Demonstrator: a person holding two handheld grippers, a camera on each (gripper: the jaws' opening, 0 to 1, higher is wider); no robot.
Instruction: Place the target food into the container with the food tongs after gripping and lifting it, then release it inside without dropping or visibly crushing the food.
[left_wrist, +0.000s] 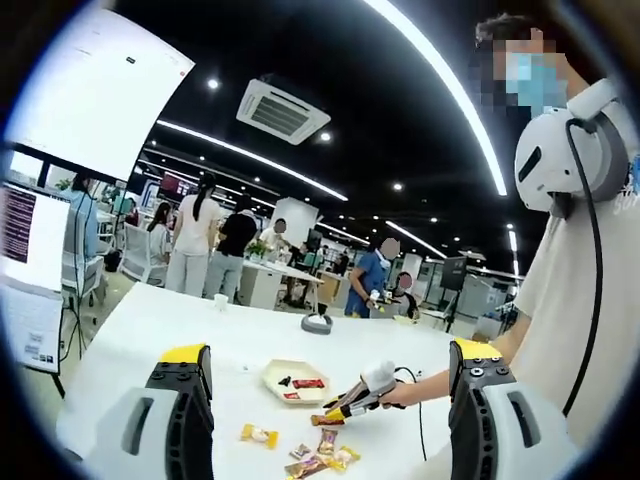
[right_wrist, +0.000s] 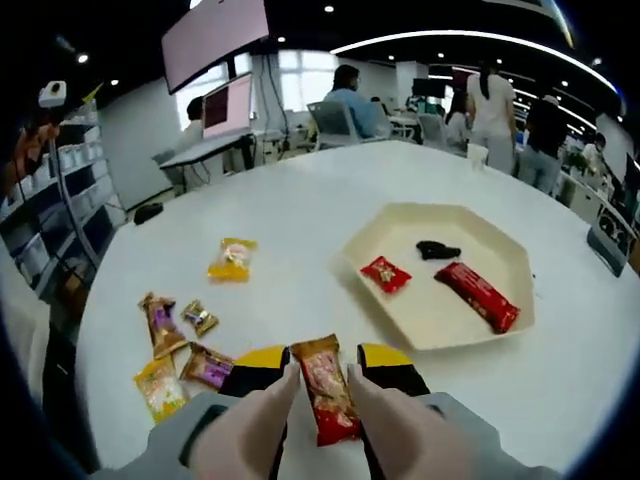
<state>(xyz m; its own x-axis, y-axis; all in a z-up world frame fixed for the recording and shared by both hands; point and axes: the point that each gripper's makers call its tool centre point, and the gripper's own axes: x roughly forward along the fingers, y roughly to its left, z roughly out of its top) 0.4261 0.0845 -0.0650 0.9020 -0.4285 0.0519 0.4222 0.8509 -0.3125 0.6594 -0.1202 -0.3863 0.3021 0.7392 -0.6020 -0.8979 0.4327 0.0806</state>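
gripping a red-and-orange snack packet (right_wrist: 325, 392) near the bench's (right_wrist: 300, 210) front edge, the right hand-held gripper (right_wrist: 322, 372) risks crushing it before the tray (right_wrist: 400, 305); left hand-held gripper (left_wrist: 330, 375) stands wide.

Glossy foil snack wrapper (right_wrist: 324, 398) (crinkled) — smooth matt tray (right_wrist: 480, 240), smooth white table (right_wrist: 300, 210).

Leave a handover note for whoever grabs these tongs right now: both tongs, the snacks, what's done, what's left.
Right tongs: shut on the orange-red snack bar, low over the table.
Left tongs: open, holding nothing, raised above the table.
Tray: holds a small red packet, a long red bar and a small black item.
Left: carry the held bar to the tray, release gently. Yellow packet and several snacks remain loose on the table.
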